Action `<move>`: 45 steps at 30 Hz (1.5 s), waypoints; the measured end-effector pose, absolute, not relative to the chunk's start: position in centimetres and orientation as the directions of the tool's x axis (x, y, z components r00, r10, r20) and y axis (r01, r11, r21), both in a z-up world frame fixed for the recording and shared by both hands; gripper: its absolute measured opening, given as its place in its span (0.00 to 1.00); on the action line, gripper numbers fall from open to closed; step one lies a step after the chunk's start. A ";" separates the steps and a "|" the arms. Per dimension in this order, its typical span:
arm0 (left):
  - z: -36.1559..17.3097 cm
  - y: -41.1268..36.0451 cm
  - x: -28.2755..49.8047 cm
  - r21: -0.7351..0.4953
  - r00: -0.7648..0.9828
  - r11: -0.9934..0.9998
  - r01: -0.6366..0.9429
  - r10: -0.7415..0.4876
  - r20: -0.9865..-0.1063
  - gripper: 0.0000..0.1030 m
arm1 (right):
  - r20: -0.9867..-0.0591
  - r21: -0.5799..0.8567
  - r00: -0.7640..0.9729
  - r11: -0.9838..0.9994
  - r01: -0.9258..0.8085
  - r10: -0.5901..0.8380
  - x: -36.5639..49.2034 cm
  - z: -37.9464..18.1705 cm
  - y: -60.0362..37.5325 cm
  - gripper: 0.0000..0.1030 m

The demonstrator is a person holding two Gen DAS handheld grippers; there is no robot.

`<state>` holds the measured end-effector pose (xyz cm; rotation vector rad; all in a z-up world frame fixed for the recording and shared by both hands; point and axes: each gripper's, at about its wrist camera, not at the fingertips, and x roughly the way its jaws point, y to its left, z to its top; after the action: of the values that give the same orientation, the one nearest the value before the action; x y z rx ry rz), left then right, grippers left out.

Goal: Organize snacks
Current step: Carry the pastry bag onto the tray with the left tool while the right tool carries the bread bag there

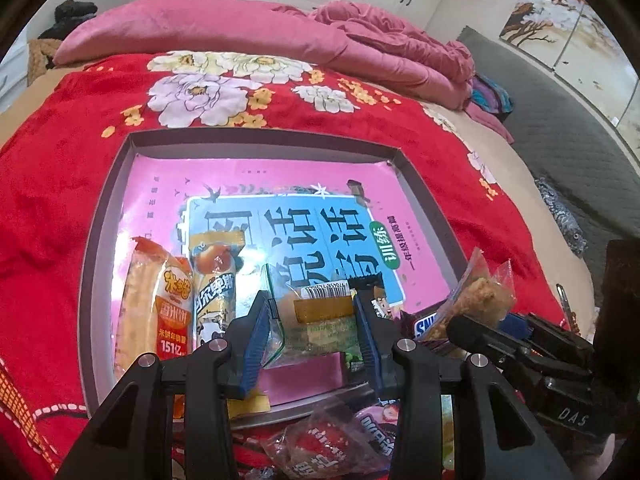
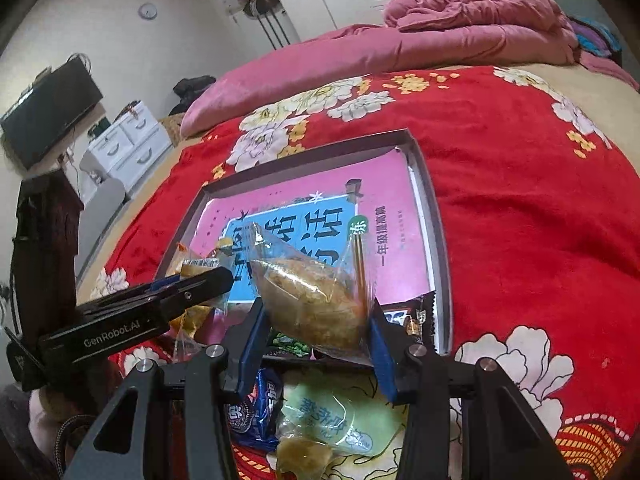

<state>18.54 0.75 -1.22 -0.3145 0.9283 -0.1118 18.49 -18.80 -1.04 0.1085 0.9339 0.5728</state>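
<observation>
A red blanket [image 1: 60, 168] with white, lilac and yellow flowers covers the bed. The grey tray [image 1: 100, 216] holds a pink book [image 1: 360, 184] with a blue panel and black lettering. An orange-and-white snack packet [image 1: 160, 312] lies inside. The quilt [image 1: 240, 36] is rose pink.

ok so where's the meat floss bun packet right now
In the right wrist view the meat floss bun packet sits clamped in the right hand-held gripper, above the near edge of the grey tray, beside the left hand-held gripper.
</observation>
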 end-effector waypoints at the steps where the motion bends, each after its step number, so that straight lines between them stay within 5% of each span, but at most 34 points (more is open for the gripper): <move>1: -1.3 0.7 18.5 -0.311 0.595 0.950 -0.039 -0.228 -0.771 0.42 | -0.731 0.320 0.457 0.846 -0.426 0.506 18.4 -1.1 -18.6 0.46; 45: -3.5 -0.1 19.0 -0.299 0.536 0.953 -0.056 -0.224 -0.814 0.42 | -0.755 0.272 0.436 0.839 -0.472 0.490 18.0 -2.8 -17.7 0.52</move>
<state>18.96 -0.09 -3.54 -0.3061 1.0039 -0.1020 18.04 -17.74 -2.77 0.0216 0.9465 0.5986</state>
